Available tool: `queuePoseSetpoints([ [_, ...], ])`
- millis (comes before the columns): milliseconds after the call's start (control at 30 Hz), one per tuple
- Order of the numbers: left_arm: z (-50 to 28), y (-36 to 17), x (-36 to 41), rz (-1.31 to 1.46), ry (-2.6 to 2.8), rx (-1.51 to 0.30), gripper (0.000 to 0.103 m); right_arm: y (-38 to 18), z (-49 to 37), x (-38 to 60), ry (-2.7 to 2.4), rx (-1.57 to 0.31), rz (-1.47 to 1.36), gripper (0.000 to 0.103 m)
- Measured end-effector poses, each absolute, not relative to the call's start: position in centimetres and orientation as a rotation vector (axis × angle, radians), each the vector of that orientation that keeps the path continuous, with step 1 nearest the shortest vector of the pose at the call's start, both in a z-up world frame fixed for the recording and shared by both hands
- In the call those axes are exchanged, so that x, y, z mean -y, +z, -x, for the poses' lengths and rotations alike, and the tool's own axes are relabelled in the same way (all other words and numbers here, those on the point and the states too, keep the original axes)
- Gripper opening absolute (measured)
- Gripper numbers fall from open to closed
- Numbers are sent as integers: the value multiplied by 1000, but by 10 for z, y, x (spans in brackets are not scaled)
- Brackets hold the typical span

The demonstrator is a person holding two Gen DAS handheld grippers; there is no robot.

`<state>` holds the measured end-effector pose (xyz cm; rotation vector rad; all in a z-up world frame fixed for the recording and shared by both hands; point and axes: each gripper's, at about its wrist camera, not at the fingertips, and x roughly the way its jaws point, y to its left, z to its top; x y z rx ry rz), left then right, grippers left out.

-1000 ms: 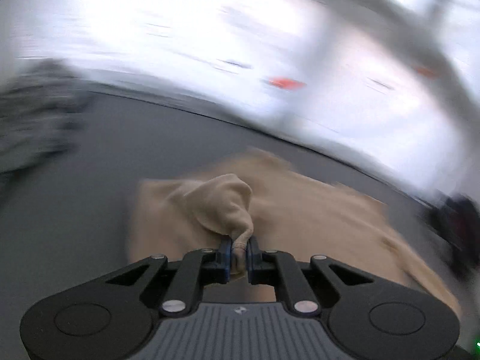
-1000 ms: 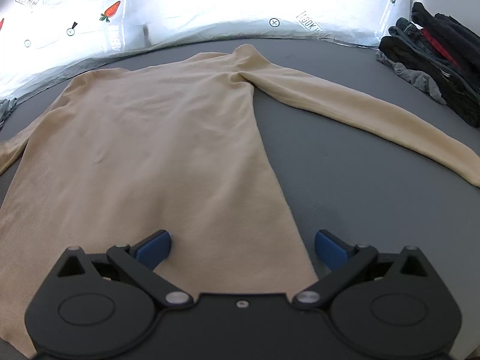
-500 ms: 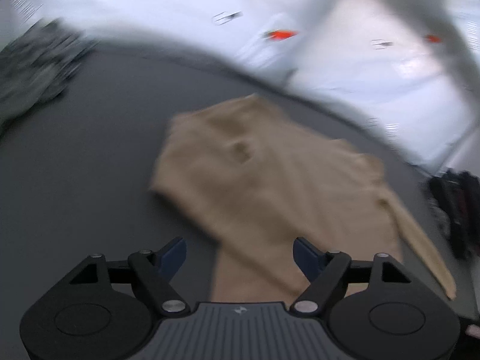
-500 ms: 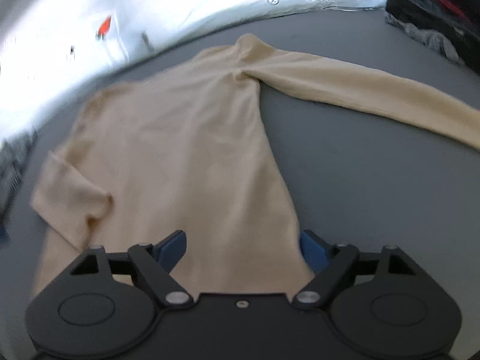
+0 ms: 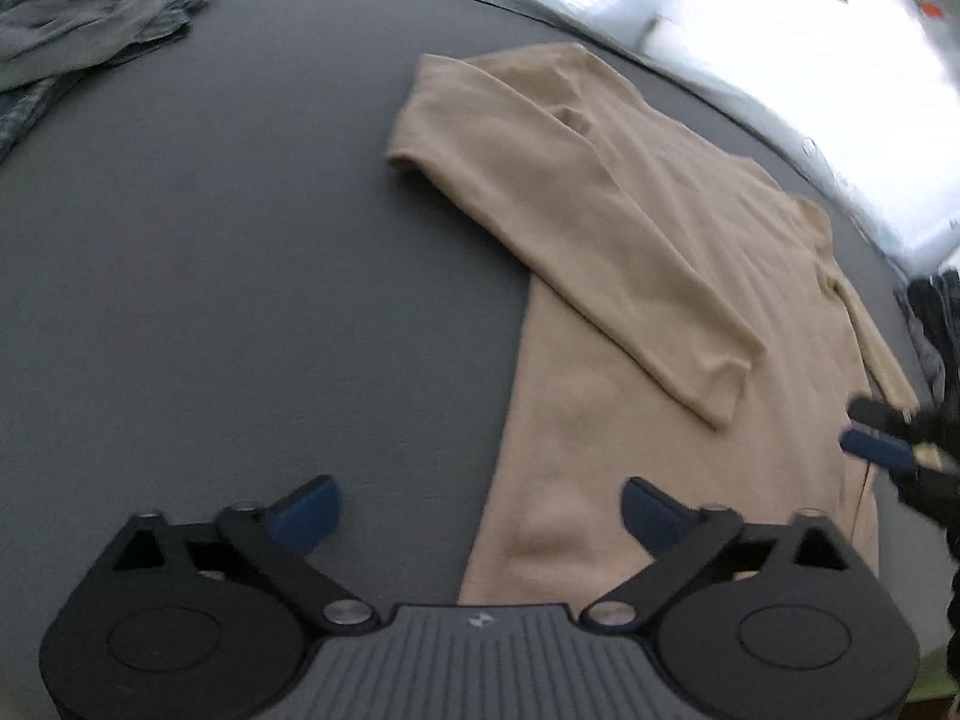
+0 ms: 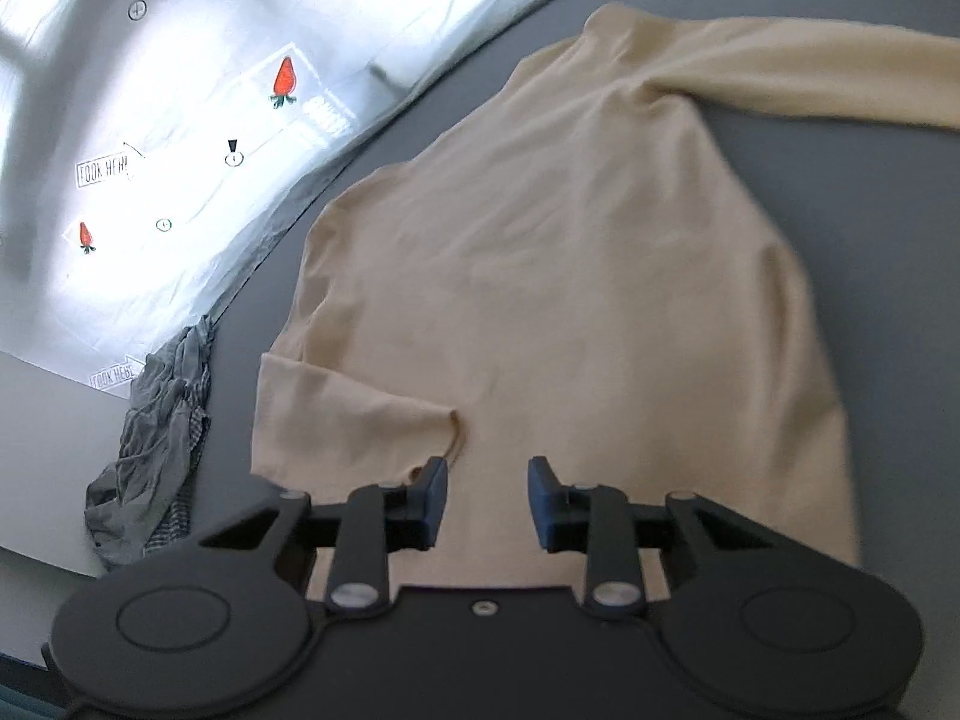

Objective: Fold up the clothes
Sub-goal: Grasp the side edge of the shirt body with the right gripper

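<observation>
Grey table [image 5: 210, 300], printed white sheet [image 6: 180, 120] behind it. My left gripper [image 5: 477, 513] hangs spread wide and empty over the hem of the tan sweater [image 6: 570, 270]; my right gripper [image 6: 487, 501] is half parted, holding nothing, just beside the cuff of the folded-in sleeve [image 5: 600, 228]. The other sleeve [image 6: 810, 66] lies stretched out flat. My worry is the loose knit — a careless pinch could catch two layers and drag the folded sleeve askew. Crumpled grey clothes [image 6: 156, 450] sit near the edge.

Bare table [image 5: 252, 276], grey clothes [image 5: 90, 36] beyond
</observation>
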<state>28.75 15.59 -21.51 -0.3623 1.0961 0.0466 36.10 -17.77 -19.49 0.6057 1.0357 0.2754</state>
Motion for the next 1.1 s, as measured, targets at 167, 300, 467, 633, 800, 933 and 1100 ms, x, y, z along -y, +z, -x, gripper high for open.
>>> queuePoseSetpoints([
  [167,-290,-219,-136,215,56,-1134,103,-199,-349,172,136,-1047,-430,31],
  [300,-289,-221,-127,139,63,-1148,103,-204,-332,192,20,-1052,-360,26],
  [467,-289,-224,-117,65,74,-1164,103,-203,-318,216,-84,-1053,-271,11],
  [633,-290,-223,-117,74,93,-1168,103,-199,-310,225,-210,-1049,16,19],
  [800,-290,-225,-117,85,115,-1165,103,-187,-299,240,-170,-1019,-79,20],
  [933,-293,-225,-116,96,137,-1162,103,-200,-300,248,-134,-1078,-183,21],
  [1100,-294,-226,-116,112,167,-1159,103,-202,-294,249,-121,-1068,-230,24],
])
